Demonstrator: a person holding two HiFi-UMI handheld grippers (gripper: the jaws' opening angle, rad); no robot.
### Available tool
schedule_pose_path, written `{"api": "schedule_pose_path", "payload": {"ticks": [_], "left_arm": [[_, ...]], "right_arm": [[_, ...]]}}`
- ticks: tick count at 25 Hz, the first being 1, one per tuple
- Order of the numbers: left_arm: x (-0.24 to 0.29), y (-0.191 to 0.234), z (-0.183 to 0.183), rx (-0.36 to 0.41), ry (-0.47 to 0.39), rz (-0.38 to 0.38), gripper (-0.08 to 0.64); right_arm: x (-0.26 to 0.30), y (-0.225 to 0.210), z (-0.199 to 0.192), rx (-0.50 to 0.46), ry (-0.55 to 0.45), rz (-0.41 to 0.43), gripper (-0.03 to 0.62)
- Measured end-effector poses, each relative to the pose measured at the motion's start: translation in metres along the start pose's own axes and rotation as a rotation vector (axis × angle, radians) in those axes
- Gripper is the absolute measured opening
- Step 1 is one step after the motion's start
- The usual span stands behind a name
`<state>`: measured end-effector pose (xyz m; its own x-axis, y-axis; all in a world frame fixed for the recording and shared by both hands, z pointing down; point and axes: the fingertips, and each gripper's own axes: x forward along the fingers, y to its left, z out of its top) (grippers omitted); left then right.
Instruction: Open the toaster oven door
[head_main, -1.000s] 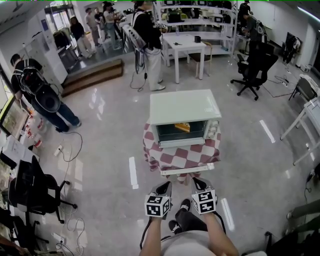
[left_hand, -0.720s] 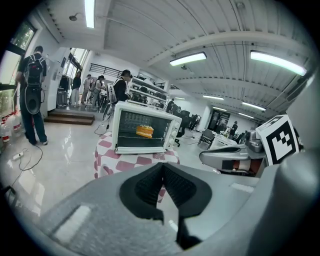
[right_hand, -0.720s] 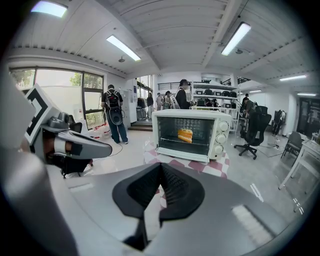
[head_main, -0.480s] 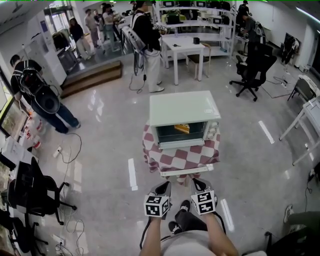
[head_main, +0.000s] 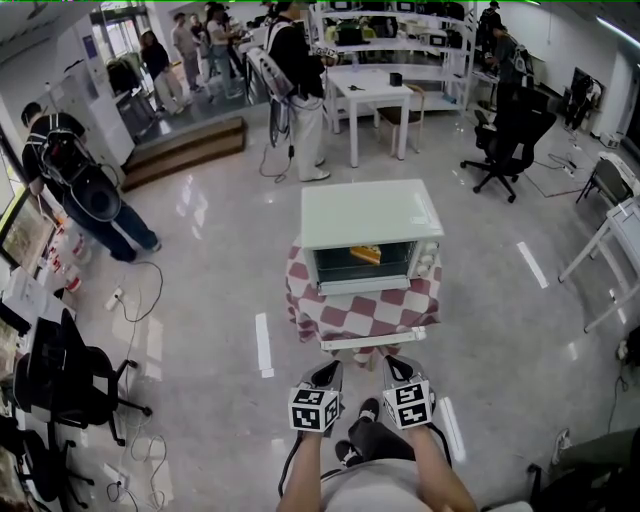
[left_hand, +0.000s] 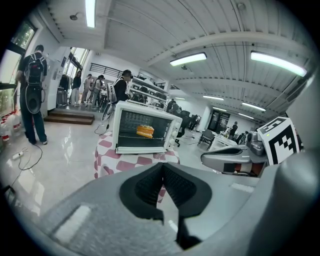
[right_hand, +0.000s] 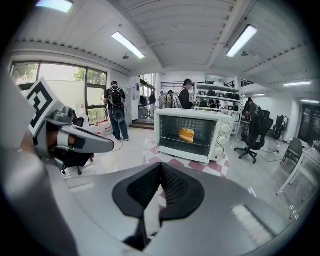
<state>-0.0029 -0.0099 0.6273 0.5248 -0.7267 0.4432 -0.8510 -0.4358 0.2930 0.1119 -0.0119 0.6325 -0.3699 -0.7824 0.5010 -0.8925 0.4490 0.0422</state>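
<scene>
- White box-shaped toaster oven (head_main: 370, 212) sits on a small desk (head_main: 373, 340) draped in a red-and-white chequered cloth (head_main: 360, 312). It is straight ahead of us and well apart from both tools.
- On its glass-fronted door (right_hand: 186, 136), the orange slice of bread (right_hand: 186, 135) inside reads sharp and a pale ledge (left_hand: 141, 148) runs along the bottom of the front. We can't tell from this range whether the panel is upright or dropped.
- The scene therefore fits two stages: door shut with us standing off, or door down with us backed away.
- Left hand-held gripper (left_hand: 162, 167) has its jaws together with nothing between them. Right hand-held gripper (right_hand: 160, 167) is the same, closed and empty. Both sit low, side by side near our body, aimed at the oven.
- Our judgement is that the hinge is probably at the bottom edge, so load on that door should follow an arc, out then down. A straight yank would likely drag the oven.
- The main risk we see is a light oven on loose cloth, which slides easily, so force should be slow and steady.
- We treat the door state as unconfirmed until a gripper view shows the top edge of the front up close.
</scene>
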Motion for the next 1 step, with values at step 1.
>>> {"api": "schedule_pose_path", "payload": {"ticks": [1], "left_arm": [[0.0004,0.0008,-0.0002,0.0,0.0,0.001,0.003]], "right_arm": [[0.0005,-0.0002,-0.0002,-0.003,-0.002,0.0,0.003]]}}
